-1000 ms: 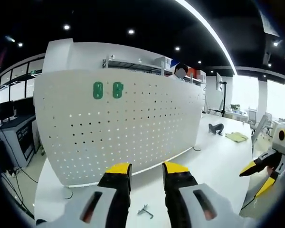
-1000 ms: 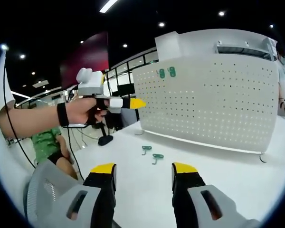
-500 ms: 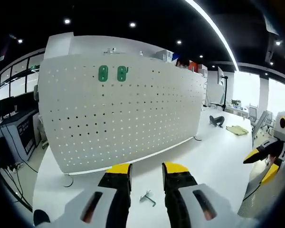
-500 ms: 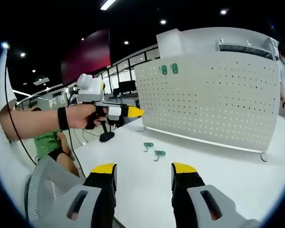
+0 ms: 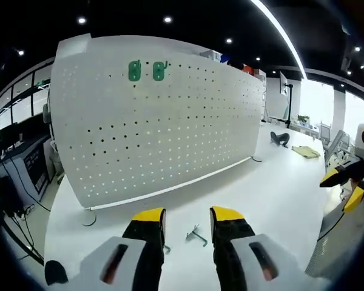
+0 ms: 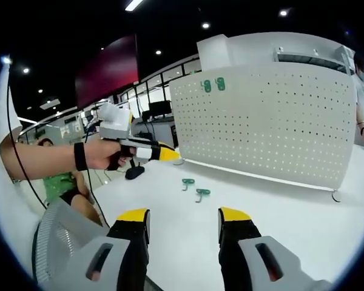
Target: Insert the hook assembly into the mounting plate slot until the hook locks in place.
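Note:
The white pegboard mounting plate [image 5: 170,133] [image 6: 273,127] stands upright on the white table. Two green hooks [image 5: 147,71] [image 6: 213,85] hang side by side near its top corner. Two loose green hooks [image 6: 187,182] [image 6: 201,193] lie on the table in front of it. In the left gripper view one loose hook [image 5: 197,235] lies just beyond my left gripper [image 5: 188,217], which is open and empty. A hand holds that left gripper [image 6: 165,154] low over the table, left of the loose hooks. My right gripper [image 6: 183,217] is open and empty, well back from the hooks; it also shows at the edge [image 5: 346,185].
A seated person in a green shirt [image 6: 60,182] and a mesh chair back [image 6: 57,242] are at the left. A black stand [image 6: 133,176] sits near the board's end. A black object [image 5: 280,138] and a yellow-green cloth [image 5: 306,151] lie farther along the table.
The left gripper has come down toward the table and tilted its tips lower, closer to the loose hooks. The right gripper has hardly moved.

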`<state>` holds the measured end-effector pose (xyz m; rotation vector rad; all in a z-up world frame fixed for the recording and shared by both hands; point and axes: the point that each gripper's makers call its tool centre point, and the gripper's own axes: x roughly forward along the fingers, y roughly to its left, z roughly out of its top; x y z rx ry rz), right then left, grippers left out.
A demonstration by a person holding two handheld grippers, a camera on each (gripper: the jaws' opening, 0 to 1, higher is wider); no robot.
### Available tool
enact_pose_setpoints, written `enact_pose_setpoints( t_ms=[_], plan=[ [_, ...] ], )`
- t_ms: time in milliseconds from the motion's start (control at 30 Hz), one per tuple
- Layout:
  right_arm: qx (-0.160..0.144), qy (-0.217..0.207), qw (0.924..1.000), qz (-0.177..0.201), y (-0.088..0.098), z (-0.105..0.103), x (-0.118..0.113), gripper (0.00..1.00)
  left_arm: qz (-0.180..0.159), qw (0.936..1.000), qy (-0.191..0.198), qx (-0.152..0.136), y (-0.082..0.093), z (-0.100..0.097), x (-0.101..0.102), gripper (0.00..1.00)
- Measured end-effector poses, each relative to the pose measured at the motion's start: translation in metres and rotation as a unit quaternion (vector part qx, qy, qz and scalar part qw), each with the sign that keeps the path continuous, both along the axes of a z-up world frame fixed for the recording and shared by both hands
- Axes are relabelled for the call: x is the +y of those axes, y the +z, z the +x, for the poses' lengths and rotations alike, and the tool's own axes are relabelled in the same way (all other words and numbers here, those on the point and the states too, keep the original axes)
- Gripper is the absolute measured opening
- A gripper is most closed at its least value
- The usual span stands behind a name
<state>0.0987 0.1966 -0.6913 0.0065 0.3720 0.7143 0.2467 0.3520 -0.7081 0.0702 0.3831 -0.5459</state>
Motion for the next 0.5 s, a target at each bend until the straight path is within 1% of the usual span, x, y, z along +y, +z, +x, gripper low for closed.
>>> enact_pose_setpoints(
  t_ms=[100,233,267,300,433,500],
  plan=[
    [0.0,-0.003,1.0,0.002,0.0,0.001,0.0,0.45,0.007,1.0,0.0,0.006,-0.008,0.001,0.004,0.33],
    [0.001,-0.005,1.0,0.005,-0.001,0.001,0.001,0.45,0.024,0.9996,0.001,0.016,-0.023,0.002,0.011,0.36],
    [0.003,-0.006,1.0,0.006,-0.003,0.001,0.001,0.45,0.03,0.9994,-0.004,0.016,-0.024,0.001,0.011,0.37],
    [0.005,-0.007,0.9999,0.006,-0.004,0.0,0.001,0.45,0.028,0.9994,-0.007,0.018,-0.026,0.0,0.011,0.37],
    [0.008,-0.009,0.9999,0.009,-0.006,-0.001,0.0,0.45,0.033,0.9991,-0.004,0.026,-0.033,0.001,0.015,0.38],
    [0.009,-0.011,0.9999,0.008,-0.006,-0.001,-0.001,0.45,0.044,0.9985,-0.005,0.033,-0.039,0.002,0.018,0.4]
  ],
)
